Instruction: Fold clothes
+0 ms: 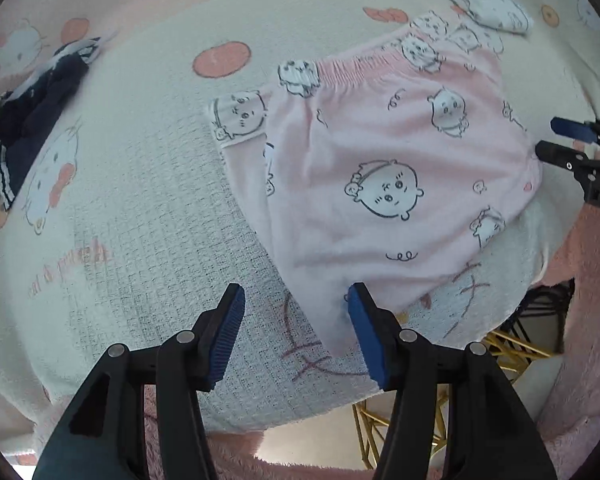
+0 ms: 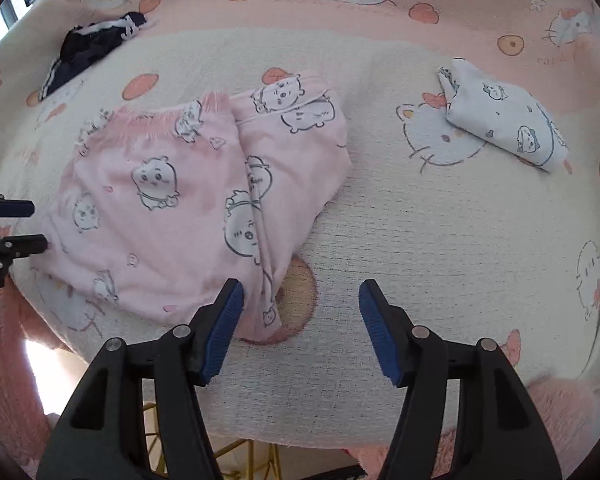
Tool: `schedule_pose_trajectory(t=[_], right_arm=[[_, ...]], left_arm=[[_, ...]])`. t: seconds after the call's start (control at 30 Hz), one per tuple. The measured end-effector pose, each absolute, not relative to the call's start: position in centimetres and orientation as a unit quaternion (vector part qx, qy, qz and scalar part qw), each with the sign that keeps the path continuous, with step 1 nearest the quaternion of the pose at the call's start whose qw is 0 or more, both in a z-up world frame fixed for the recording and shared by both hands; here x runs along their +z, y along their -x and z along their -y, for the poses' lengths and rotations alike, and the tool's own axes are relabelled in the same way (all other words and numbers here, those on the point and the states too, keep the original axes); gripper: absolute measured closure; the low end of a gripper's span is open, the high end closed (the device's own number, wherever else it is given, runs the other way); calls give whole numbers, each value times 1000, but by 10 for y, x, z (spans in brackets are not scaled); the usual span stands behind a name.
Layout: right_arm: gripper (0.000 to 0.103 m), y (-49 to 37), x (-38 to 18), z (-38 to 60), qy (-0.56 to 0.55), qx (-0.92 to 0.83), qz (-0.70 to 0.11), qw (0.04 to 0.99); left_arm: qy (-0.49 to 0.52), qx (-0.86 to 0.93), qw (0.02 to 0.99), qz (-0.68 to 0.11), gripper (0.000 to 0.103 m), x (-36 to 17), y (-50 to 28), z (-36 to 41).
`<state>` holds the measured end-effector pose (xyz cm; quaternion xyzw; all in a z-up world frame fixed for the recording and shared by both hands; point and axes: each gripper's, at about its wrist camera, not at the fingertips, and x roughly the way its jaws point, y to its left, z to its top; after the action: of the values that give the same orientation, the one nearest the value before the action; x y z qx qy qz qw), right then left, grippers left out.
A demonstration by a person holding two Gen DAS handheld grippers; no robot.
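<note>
The pink pyjama trousers [image 2: 172, 208] lie on the cream cartoon-printed blanket [image 2: 420, 240], near its front edge. They are already doubled: the elastic waistband is at the far side, and a second layer with white cuffs lies folded over beside it, with a long crease down the middle. Whether this is a half-made fold or an almost finished one, I cannot judge from here.

My left gripper [image 1: 296, 332] stands wide open and holds nothing; its right finger [image 1: 366, 336] is at the near corner of the pink cloth, touching or just above it. My right gripper [image 2: 300, 328] is also wide open and empty, its left finger just beside the near tip of the folded leg.

Further away, a white printed garment [image 2: 504, 120] lies folded at the right, well apart, and a dark navy garment [image 2: 92, 48] lies crumpled at the far left.

The risks I see: if I close on the corner, I may catch only the top layer, and the stack will slide open. I may also pinch the blanket together with the trousers. The cloth lies close to the blanket's edge, so a careless pull toward me could drag it over.
</note>
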<state>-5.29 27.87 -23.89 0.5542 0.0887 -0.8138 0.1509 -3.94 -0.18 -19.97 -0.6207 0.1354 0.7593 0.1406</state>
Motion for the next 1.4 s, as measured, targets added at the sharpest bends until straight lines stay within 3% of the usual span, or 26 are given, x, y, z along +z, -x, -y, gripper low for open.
schedule_pose_trajectory(t=[0.17,0.27,0.33,0.43,0.63,0.83,0.9,0.93,1.0,1.07,1.1,1.17,1.4], right_arm=[[42,43,-258,-249,-566,-794,-134,175],[41,46,-270,-253,-574,-789,-147,163],[41,49,-267,-261,-571,-796,-141,146],[41,49,-264,-268,-563,-804,-155,115],[40,44,-242,-284,-554,-817,-99,128],[40,54,-266,-292,-610,-779,-40,139],[40,56,-267,-292,-606,-781,-26,148],[42,58,-268,-291,-605,-780,-19,156],[61,60,-271,-288,-606,-775,-4,178],[84,60,-270,-281,-602,-775,-11,195],[88,60,-269,-277,-595,-778,-23,200],[95,52,-265,-268,-583,-786,-48,199],[102,57,-260,-270,-556,-812,-82,154]], left_arm=[[631,740,169,-161,47,-221,30,-24],[642,731,162,-165,42,-222,31,-16],[650,725,158,-165,33,-223,33,-10],[661,720,145,-153,33,-221,34,1],[648,737,145,-126,33,-203,22,-3],[664,724,144,-116,34,-214,19,-8],[667,723,148,-106,40,-216,20,-9],[671,719,145,-109,49,-219,20,-3],[670,719,139,-119,59,-221,25,0],[664,723,150,-119,79,-218,25,-3],[661,724,158,-121,90,-216,24,-5],[657,724,167,-126,93,-214,25,-10],[660,720,175,-123,96,-197,67,-3]])
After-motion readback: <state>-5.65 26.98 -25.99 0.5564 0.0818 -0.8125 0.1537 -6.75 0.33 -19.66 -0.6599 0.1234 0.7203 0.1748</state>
